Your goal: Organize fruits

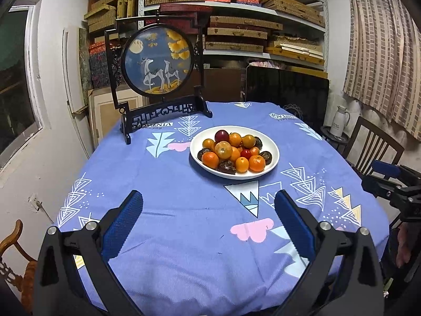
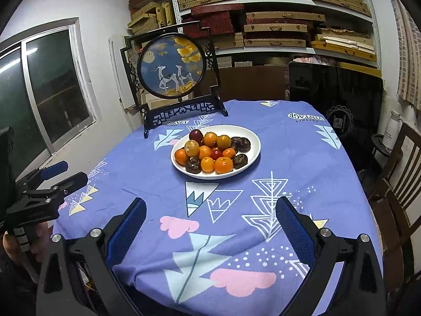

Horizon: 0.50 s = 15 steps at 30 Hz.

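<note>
My left gripper and right gripper both spread, empty, above near worktop edge; fruits piled in white plate mid-worktop.

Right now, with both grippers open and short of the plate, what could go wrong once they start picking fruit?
1. The fruits are heaped tightly on the white plate; pulling one out may send neighbours rolling onto the tablecloth.
2. The framed deer ornament stands just behind the plate; a far reach by the right gripper or left gripper might knock it.

Fruits (orange, red, dark brown) heaped in white dish.
</note>
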Tool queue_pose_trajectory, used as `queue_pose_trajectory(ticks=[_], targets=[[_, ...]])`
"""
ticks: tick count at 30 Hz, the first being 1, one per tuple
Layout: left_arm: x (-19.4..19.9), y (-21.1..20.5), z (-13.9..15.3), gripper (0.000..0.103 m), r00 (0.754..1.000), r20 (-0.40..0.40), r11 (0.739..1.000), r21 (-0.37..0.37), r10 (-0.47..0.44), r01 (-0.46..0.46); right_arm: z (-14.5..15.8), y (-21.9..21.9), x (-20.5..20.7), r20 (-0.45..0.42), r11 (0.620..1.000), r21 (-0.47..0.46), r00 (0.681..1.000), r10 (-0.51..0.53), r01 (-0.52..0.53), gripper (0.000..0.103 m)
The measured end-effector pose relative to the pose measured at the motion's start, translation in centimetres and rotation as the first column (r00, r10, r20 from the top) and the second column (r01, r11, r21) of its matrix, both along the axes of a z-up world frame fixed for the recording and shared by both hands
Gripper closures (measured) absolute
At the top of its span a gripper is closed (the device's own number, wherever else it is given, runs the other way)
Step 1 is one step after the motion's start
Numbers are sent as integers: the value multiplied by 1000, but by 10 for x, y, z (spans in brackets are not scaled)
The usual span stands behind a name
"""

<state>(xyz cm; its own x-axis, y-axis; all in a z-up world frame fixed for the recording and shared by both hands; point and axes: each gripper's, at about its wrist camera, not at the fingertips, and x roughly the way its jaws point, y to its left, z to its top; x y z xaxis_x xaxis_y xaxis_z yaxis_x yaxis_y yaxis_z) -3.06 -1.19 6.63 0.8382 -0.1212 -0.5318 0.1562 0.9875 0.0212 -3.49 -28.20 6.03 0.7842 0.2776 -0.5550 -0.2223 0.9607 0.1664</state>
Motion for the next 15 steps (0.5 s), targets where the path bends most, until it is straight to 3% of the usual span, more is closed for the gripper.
queue_pose_trajectory(ticks=[15], targets=[[-12,5,4,5,999,27,999,16,34,-35,2,5,-16,9,1000,1,1000,10,-10,4]])
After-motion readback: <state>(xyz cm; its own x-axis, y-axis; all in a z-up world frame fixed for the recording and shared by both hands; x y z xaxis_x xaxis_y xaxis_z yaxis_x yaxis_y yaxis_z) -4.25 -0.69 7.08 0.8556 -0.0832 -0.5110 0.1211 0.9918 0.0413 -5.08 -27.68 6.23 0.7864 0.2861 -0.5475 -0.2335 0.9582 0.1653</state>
